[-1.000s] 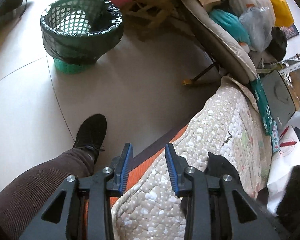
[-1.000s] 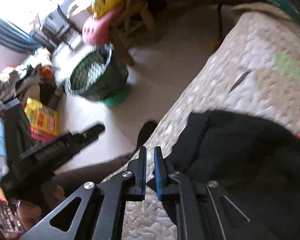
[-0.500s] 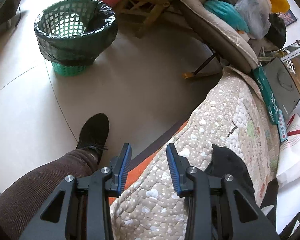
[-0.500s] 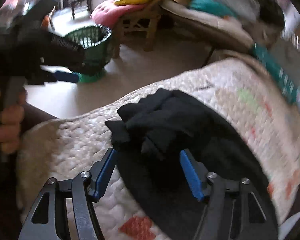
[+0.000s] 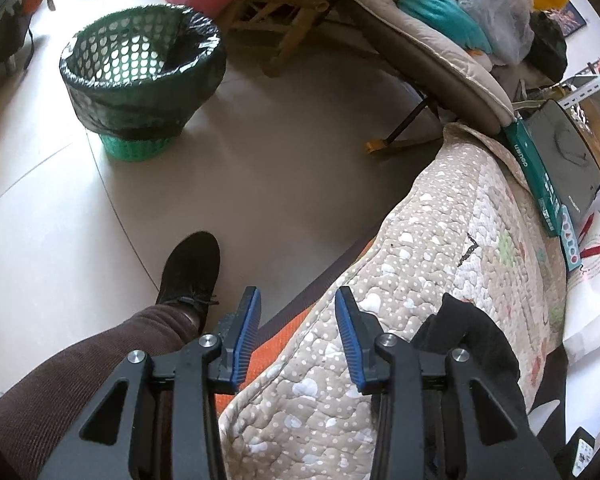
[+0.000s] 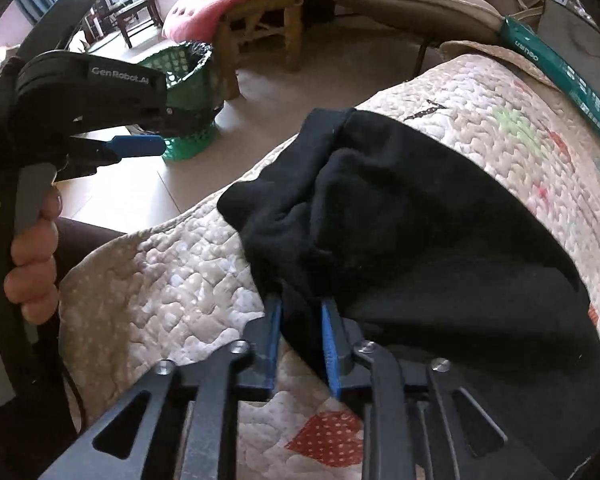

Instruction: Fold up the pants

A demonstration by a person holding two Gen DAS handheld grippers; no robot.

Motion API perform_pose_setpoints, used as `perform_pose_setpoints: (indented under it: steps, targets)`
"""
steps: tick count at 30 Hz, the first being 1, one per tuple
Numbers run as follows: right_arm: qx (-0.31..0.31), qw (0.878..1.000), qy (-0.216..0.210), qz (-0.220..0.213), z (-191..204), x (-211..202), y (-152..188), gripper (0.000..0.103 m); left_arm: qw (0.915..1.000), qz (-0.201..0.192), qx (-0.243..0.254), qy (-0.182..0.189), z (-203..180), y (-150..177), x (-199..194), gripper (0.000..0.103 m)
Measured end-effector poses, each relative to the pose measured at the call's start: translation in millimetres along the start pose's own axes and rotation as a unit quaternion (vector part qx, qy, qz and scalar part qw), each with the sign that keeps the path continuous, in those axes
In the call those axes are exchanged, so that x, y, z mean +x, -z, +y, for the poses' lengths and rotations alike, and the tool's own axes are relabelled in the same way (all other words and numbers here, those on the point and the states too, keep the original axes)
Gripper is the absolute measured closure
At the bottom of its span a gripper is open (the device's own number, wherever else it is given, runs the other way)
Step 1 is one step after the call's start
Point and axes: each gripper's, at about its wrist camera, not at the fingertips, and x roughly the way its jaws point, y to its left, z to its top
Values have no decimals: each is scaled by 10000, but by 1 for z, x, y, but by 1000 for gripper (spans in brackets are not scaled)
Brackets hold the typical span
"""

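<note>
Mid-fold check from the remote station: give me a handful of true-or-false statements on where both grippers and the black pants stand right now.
1. The right gripper has its fingers closed around a bunch of the black pants. True.
2. The left gripper is holding the pants. False: it is open with nothing between its fingers, off the edge of the quilt.
3. The pants lie on the floor. False: they lie bunched on the quilt.
4. A green basket lined with a black bag stands on the floor. True.
5. The pants are neatly folded. False: they are crumpled.
</note>
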Motion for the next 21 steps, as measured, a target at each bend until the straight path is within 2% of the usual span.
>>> perform_pose_setpoints:
  steps: [3,4,8,10,12,14,16,17,19,21]
  targets:
    - [43,9996,-284,-59,3,-14,6,56,9999,41,81,47,-3,1,1,63]
    - [36,9993,-355,-64,4,-22,9,52,9999,70,124,82,-5,2,1,63]
    - [426,9970,-613,-205,-28,-67,45,51,9981,131,493,333,-22,9,0,63]
    - [873,9950,-348,-346,-69,-95,70,51,9944,215,838,601,-37,16,0,61]
    - [1578,9860,222,-485,-130,-122,97,50,9894,319,1190,771,-53,25,2,58]
    - [2574,9607,885,-549,-202,-145,129,46,9831,398,1560,874,-70,34,4,58]
    - [3504,9241,1439,-503,-272,-162,165,42,9748,407,1973,962,-88,45,4,58]
    - [3776,9111,1591,-440,-295,-166,176,42,9696,405,2195,1000,-97,51,4,58]
    - [4213,8888,1776,-329,-332,-167,197,42,9617,428,2508,1023,-109,63,5,58]
    - [4656,8702,1575,-336,-361,-164,215,42,9570,470,2672,1030,-115,69,7,58]
